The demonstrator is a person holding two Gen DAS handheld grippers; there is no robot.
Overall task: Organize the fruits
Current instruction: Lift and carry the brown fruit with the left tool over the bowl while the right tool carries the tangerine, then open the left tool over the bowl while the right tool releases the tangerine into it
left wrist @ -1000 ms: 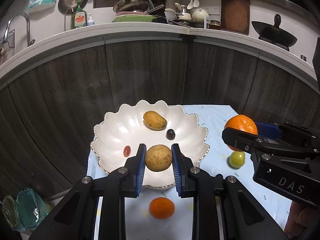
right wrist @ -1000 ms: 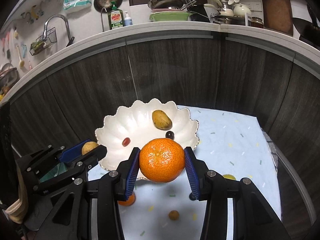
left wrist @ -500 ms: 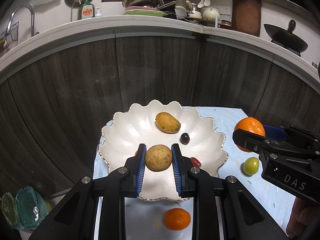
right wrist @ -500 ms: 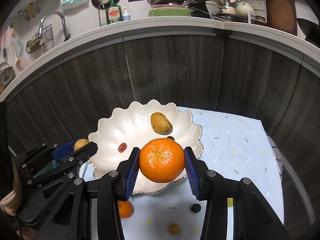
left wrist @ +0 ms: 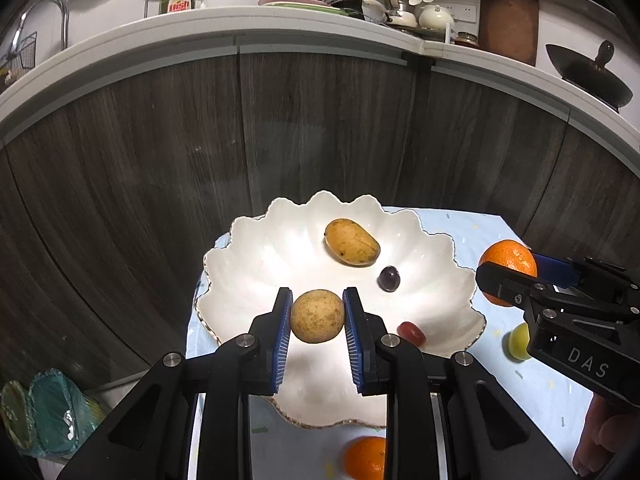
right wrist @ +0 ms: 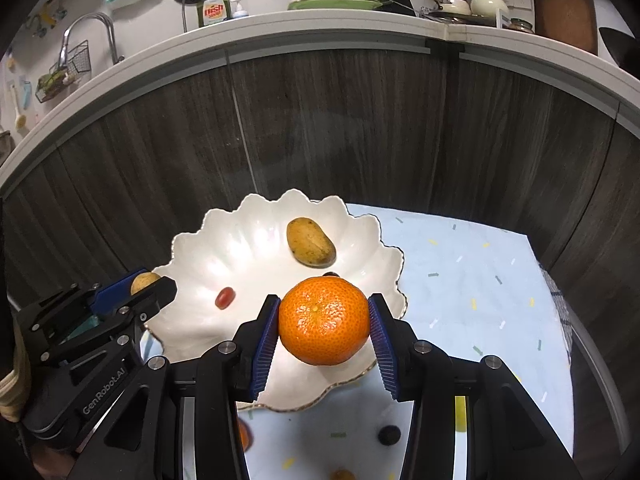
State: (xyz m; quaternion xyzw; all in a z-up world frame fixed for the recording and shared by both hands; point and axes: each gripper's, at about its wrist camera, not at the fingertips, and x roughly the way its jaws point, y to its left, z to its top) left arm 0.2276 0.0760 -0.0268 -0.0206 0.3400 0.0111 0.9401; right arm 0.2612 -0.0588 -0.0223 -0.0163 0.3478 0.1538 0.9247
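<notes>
While your left gripper (left wrist: 317, 320) clamps a round, speckled tan fruit (left wrist: 317, 316) above the scalloped white bowl (left wrist: 248, 272), that bowl sits closer than a second ago; a mango (left wrist: 352, 242) and a dark grape (left wrist: 389, 278) lie inside. From the right view, your right gripper (right wrist: 324, 330) squeezes a dimpled orange (right wrist: 324, 320) over the bowl's (right wrist: 208, 256) near rim, hiding most of the grape.

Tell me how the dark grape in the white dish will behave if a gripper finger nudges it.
The dark grape looks round and glossy, so it would probably roll at a light touch. It lies on the sloping inner surface of the white dish, so it would likely drift toward the centre. Small beside the mango, it is probably light and easily bruised.
</notes>
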